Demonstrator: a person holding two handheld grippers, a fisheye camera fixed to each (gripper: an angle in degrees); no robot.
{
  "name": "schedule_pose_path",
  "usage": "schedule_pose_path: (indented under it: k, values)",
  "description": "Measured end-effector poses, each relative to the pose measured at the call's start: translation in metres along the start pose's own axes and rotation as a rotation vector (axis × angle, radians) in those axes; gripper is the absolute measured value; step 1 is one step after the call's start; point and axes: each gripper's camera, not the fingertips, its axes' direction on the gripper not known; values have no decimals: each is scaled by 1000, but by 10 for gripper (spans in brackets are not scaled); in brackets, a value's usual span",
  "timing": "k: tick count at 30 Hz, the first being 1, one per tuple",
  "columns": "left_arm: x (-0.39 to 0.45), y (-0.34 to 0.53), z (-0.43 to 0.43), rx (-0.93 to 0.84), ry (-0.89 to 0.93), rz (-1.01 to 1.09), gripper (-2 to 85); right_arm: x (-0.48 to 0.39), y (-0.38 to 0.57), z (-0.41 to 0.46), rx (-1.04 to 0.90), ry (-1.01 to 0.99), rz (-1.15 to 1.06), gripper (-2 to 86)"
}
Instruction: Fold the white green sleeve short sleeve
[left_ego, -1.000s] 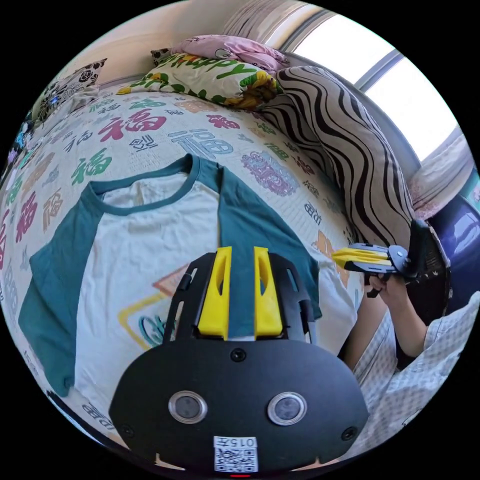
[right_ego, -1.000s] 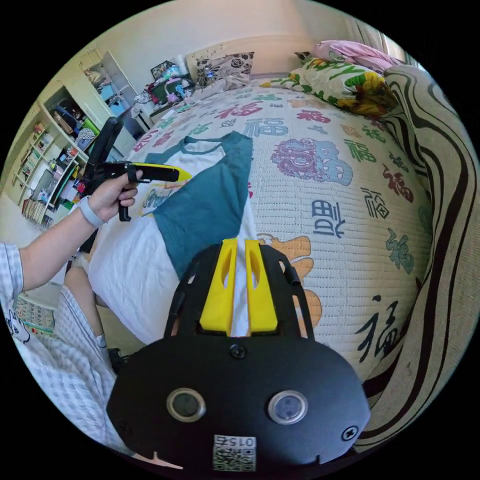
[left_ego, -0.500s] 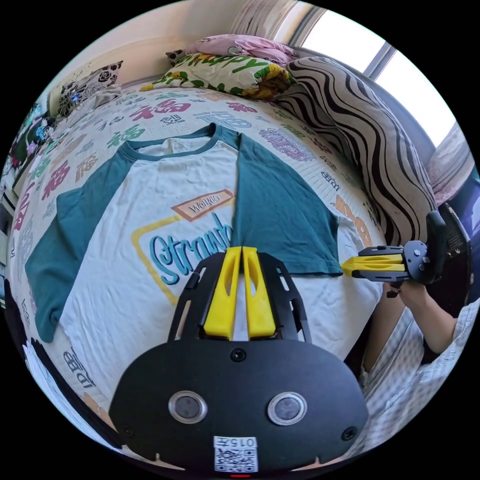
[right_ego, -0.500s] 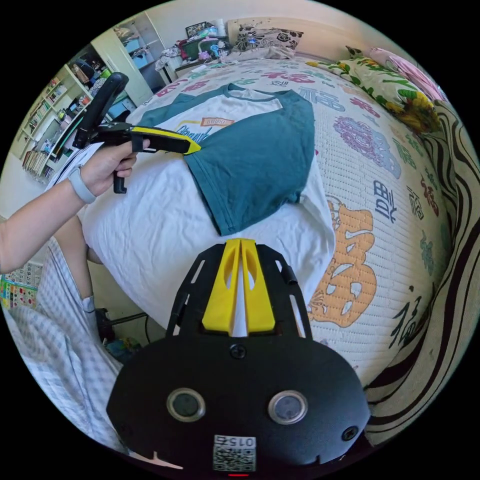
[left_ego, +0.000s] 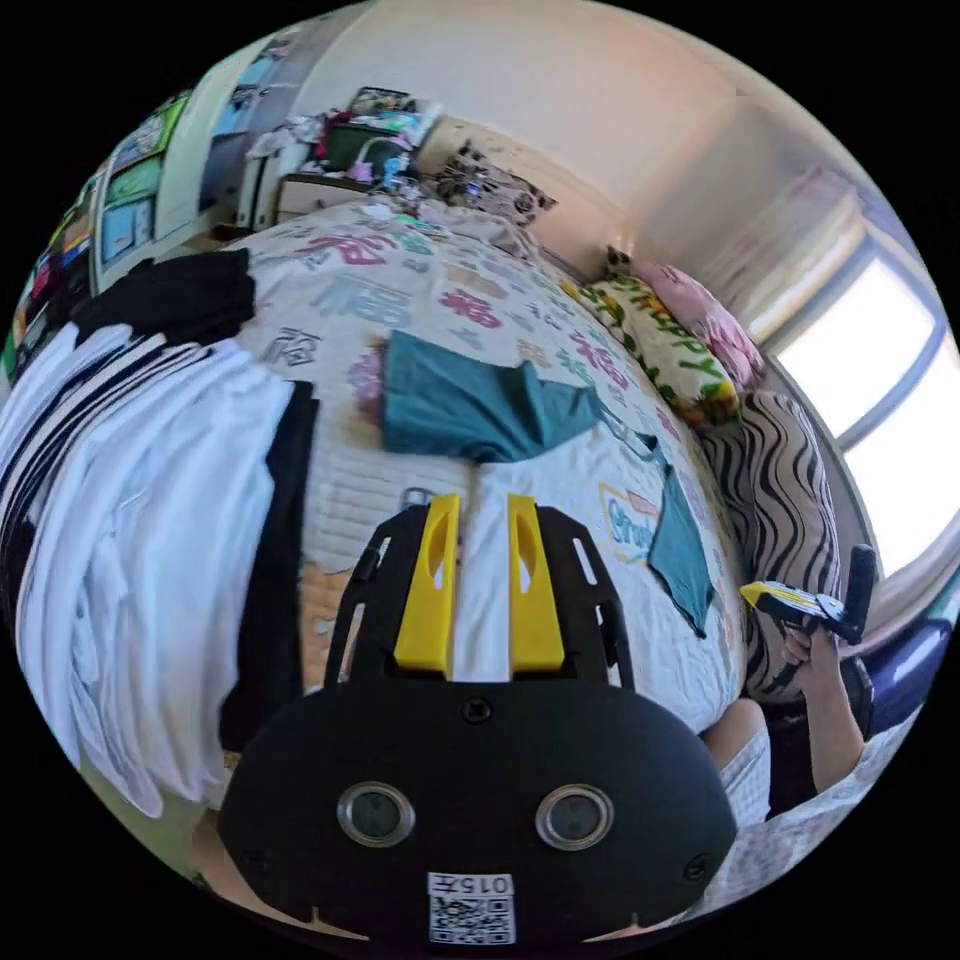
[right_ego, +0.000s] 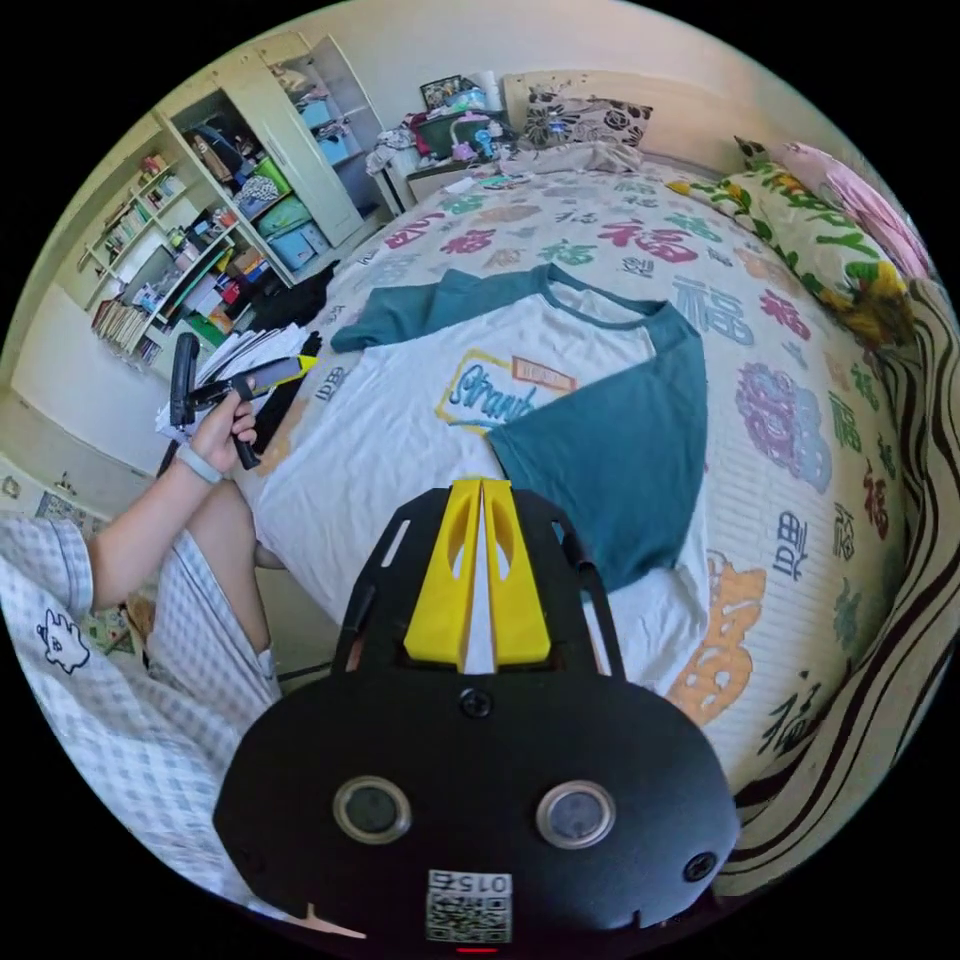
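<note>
Shirt (right_ego: 470, 420) lies flat on the bed (right_ego: 800, 480), ahead of my right tongs (right_ego: 482, 492). One teal sleeve (right_ego: 610, 450) is already folded across the body, just past the right tips; the other sleeve (left_ego: 470, 405) sits ahead of my left tongs (left_ego: 478, 505). Left jaws are parted and empty over the white hem. Right jaws look pressed together, holding nothing as far as I can tell. Thin cotton: light, limp, it will sag and crease. I'd pinch the far sleeve's cuff and the hem corner below it. Clothes pile (left_ego: 140, 480) is off to the left tongs' side.
</note>
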Motion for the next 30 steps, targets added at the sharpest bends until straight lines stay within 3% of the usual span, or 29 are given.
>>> schedule_pose_path:
  k: [7,17,24,30]
  values:
    - [-54,-30,-16,54,-24,50,96,-88,-185,59,-2,-132,-161,32]
    - [-81,-40,-16,-29,77,111,98,-176,-402,231,-339,-28,-194,82]
    - [-88,-37,-29,-45,128,92,47,-186,-447,289,-470,158,-188,19]
    - [-71,-33,-61,-4,166,137,19,-169,-457,257,-390,59,-215,-8]
